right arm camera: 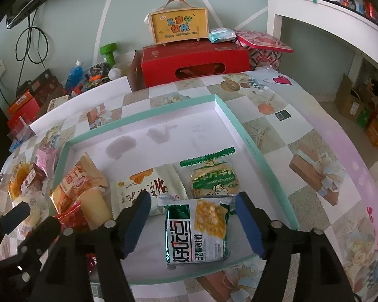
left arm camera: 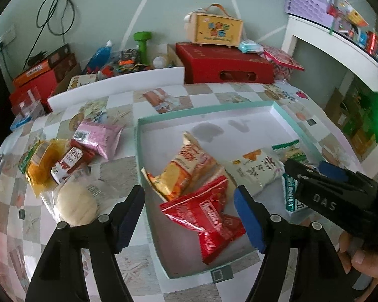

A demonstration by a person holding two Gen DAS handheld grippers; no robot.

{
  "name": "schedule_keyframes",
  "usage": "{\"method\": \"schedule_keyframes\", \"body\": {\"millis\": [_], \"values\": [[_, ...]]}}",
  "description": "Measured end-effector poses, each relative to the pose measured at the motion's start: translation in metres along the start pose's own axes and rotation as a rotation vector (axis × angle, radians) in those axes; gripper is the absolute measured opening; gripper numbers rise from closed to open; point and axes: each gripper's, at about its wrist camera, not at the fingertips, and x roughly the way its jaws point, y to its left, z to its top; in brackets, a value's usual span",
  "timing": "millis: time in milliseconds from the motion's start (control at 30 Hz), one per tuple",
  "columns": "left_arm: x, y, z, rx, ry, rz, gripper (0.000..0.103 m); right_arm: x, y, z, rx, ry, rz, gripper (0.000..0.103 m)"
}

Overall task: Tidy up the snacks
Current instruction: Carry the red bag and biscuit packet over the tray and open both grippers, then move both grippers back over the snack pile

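A shallow white tray with a teal rim point(left arm camera: 206, 109) point(right arm camera: 148, 110) lies on the table. In it are a red packet point(left arm camera: 209, 216), an orange-and-cream packet point(left arm camera: 186, 168) point(right arm camera: 75, 183), a white packet with orange print point(left arm camera: 254, 168) point(right arm camera: 143, 186), a green biscuit packet point(right arm camera: 214, 178) and a green-and-white cracker packet point(right arm camera: 199, 231). My left gripper point(left arm camera: 189, 214) is open above the red packet. My right gripper point(right arm camera: 191, 216) is open over the cracker packet, which lies flat between the jaws. Left of the tray lie a pink packet point(left arm camera: 98, 136), a dark red packet point(left arm camera: 68, 163), a yellow packet point(left arm camera: 41, 166) and a pale bun point(left arm camera: 75, 203).
The table has a checked patterned cloth point(right arm camera: 302, 151). Behind it stand a red box point(left arm camera: 224, 63) point(right arm camera: 191, 60) with a yellow carry box point(left arm camera: 214, 27) on top, a green dumbbell point(left arm camera: 142, 42) and cluttered boxes. A white shelf unit point(right arm camera: 315, 20) stands at right.
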Motion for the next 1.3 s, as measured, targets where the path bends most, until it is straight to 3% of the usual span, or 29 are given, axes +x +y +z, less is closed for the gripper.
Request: {"method": "schedule_keyframes", "body": {"millis": [367, 500, 600, 767, 833, 900, 1300], "values": [[0.006, 0.032, -0.002, -0.109, 0.019, 0.012, 0.074, 0.002, 0.007, 0.0, -0.016, 0.005, -0.003, 0.093], [0.006, 0.044, -0.003, -0.143, 0.018, 0.044, 0.082, 0.002, 0.014, 0.0, -0.032, 0.003, 0.0, 0.097], [0.006, 0.056, -0.004, -0.179, 0.015, 0.062, 0.082, 0.003, 0.019, -0.001, -0.046, 0.0, 0.002, 0.103], [0.003, 0.076, -0.006, -0.246, 0.011, 0.098, 0.083, 0.002, 0.025, -0.001, -0.07, -0.004, 0.004, 0.103], [0.002, 0.086, -0.006, -0.282, 0.009, 0.108, 0.095, 0.002, 0.027, -0.001, -0.074, -0.005, 0.005, 0.103], [0.0, 0.094, -0.008, -0.309, 0.005, 0.115, 0.098, 0.003, 0.029, -0.001, -0.077, -0.005, 0.006, 0.103], [-0.015, 0.145, -0.017, -0.452, -0.028, 0.162, 0.098, -0.003, 0.044, 0.0, -0.094, -0.069, 0.025, 0.103]]}}
